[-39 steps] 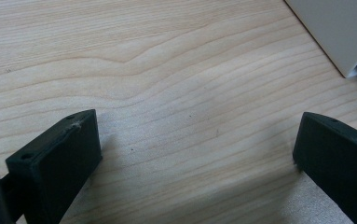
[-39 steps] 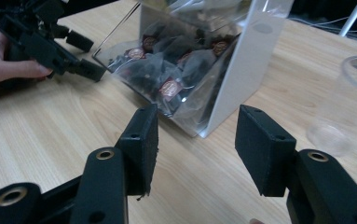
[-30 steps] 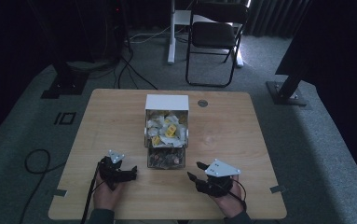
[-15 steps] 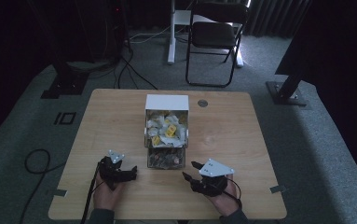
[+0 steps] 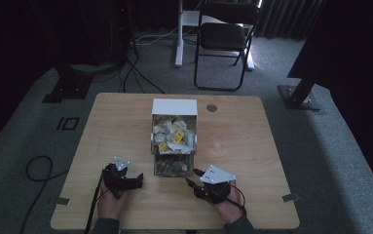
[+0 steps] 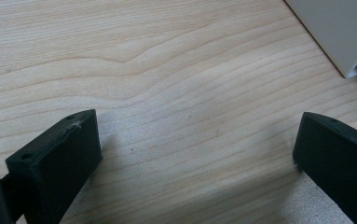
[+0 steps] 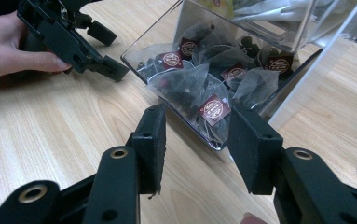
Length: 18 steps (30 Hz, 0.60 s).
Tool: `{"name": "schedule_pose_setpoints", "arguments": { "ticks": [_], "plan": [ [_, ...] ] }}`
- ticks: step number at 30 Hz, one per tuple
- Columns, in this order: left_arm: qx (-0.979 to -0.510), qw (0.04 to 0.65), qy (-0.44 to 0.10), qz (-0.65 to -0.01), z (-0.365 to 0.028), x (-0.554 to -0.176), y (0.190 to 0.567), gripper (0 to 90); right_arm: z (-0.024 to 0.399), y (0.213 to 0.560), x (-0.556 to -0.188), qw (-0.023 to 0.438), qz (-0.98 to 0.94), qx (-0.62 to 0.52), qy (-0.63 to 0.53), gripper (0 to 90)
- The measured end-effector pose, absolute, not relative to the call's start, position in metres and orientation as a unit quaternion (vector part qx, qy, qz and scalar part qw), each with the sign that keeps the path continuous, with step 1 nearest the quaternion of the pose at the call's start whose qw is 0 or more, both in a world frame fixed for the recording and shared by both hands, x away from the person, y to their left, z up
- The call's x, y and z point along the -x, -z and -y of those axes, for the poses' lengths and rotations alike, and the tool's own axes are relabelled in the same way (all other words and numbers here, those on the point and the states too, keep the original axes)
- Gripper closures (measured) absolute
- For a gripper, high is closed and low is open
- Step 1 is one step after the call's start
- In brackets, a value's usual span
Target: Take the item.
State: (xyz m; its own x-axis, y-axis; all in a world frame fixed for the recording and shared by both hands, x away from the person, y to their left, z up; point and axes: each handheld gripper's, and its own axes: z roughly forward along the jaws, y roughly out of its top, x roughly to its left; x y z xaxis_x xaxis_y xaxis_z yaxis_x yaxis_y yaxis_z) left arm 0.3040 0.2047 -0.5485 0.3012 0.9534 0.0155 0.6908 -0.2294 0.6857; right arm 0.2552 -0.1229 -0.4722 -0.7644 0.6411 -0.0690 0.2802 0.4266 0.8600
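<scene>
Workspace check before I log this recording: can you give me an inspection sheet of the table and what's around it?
Surface: wooden table, a round grommet near its far edge.
Job's things: clear two-tier dispenser with a white top; sachets above, dark-labelled tea bags in the lower bin.
Clutter: nothing seen.
Grippers: left gripper open over bare wood; right gripper open, fingers facing the lower bin, holding nothing.
Cables: one trails off the table's left; others on the floor behind.
Surroundings: grey carpet, folding chair, stand bases.
</scene>
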Motion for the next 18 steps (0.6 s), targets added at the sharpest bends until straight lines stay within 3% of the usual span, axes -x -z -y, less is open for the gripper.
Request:
{"name": "schedule_pose_setpoints", "arguments": {
  "ticks": [18],
  "plan": [
    [-0.751, 0.293, -0.224, -0.547, -0.205, -0.304, 0.548, 1.2, 0.099, 0.483, -0.269, 0.182, -0.831, -0.266, -0.453, 57.6]
  ]
}}
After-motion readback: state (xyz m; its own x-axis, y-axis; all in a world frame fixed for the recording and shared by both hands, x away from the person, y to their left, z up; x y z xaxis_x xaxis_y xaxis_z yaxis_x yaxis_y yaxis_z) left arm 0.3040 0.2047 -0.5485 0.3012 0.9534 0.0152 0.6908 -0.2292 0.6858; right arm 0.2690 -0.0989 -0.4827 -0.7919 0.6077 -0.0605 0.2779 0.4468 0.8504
